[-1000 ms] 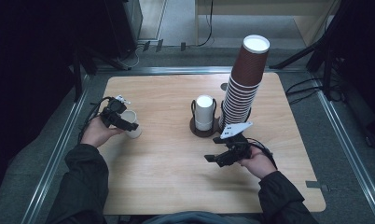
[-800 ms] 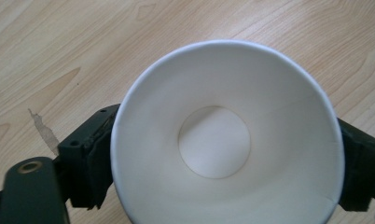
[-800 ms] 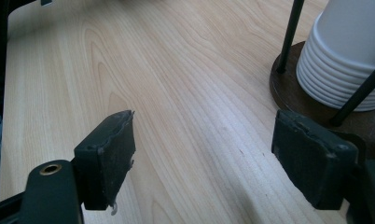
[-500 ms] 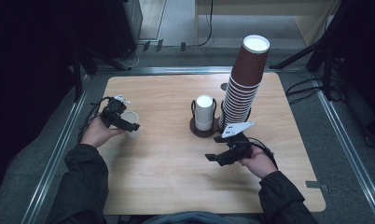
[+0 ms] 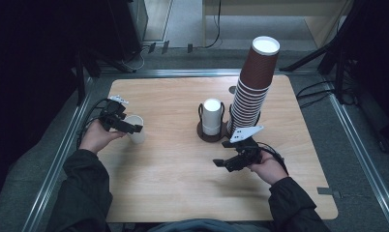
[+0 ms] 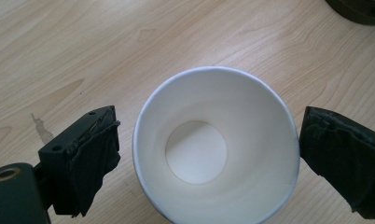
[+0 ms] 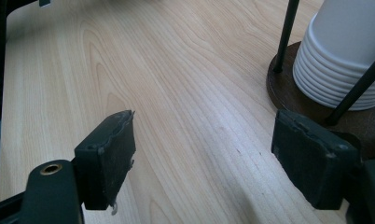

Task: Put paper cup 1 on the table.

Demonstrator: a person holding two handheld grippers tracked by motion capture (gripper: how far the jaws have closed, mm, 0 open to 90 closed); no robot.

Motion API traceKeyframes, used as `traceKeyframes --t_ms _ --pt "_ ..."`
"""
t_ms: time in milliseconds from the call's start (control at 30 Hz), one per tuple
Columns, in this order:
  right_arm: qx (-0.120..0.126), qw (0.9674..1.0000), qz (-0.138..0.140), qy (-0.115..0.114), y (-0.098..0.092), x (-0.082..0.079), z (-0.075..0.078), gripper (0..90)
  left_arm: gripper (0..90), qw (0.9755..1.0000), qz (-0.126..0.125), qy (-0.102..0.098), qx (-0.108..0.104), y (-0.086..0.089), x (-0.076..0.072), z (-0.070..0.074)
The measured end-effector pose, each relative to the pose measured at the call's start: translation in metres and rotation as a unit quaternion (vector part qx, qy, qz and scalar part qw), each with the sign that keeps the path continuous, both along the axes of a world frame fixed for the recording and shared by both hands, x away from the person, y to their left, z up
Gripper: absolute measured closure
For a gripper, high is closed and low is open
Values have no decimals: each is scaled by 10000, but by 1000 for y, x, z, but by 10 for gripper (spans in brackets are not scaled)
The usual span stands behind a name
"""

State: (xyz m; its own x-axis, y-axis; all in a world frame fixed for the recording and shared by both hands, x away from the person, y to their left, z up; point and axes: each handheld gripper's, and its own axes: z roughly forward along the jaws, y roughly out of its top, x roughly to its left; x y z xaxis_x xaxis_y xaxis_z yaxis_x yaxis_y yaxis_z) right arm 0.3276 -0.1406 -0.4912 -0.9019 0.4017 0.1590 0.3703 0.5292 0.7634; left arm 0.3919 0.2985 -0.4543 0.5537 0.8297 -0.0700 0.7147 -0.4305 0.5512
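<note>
Cup [image 6: 216, 147] sits upright on the table [image 5: 173, 193], mouth up, squarely between the left gripper [image 6: 209, 158] jaws; its axis runs straight up at the left gripper view's camera, so the rim reads as a near-full circle w/ the base visible inside. Jaws have just been opening and now stand released: the left pad is clear of the rim w/ bare wood showing in the gap, the right pad is just beside the rim, and whether it grazes the wall I can't tell from this angle. Judged from that, the cup looks set down and let go, standing on its own. In the high view the cup [image 5: 135, 128] is at the table's left side, w/ the left gripper [image 5: 127, 126] over it, well apart from the holder [image 5: 212, 135] at mid-table that carries a short white stack [image 5: 212, 116], and from the tall brown stack [image 5: 253, 87] behind the right hand. Right gripper [image 5: 220, 163] is held low near the holder, jaws spread wide w/ nothing between them, just bare wood; in the right gripper view the holder base [image 7: 288, 88] and white stack [image 7: 344, 56] lie ahead and to the right of its jaws. So the left hand is by far nearer the cup; any coming move there turns on drawing the jaws back or up along the cup's axis w/o clipping the rim, since a light paper cup would tip easily.
</note>
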Motion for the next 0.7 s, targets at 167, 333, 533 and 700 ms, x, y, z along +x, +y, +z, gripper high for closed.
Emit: traceKeyframes --t_ms 167,333,533,700 --pt "-35 10000 30 10 2 0 -1 217 55 9999 26 -49 -132 1 -3 7" --pt "-43 10000 43 1 2 0 -2 217 55 9997 79 -97 -227 4 -6 12" --pt "-37 10000 45 5 2 0 -2 217 56 9995 40 -110 -290 4 -10 19" --pt "-40 10000 68 5 1 0 -1 218 60 9991 3 -129 -393 3 -13 25"
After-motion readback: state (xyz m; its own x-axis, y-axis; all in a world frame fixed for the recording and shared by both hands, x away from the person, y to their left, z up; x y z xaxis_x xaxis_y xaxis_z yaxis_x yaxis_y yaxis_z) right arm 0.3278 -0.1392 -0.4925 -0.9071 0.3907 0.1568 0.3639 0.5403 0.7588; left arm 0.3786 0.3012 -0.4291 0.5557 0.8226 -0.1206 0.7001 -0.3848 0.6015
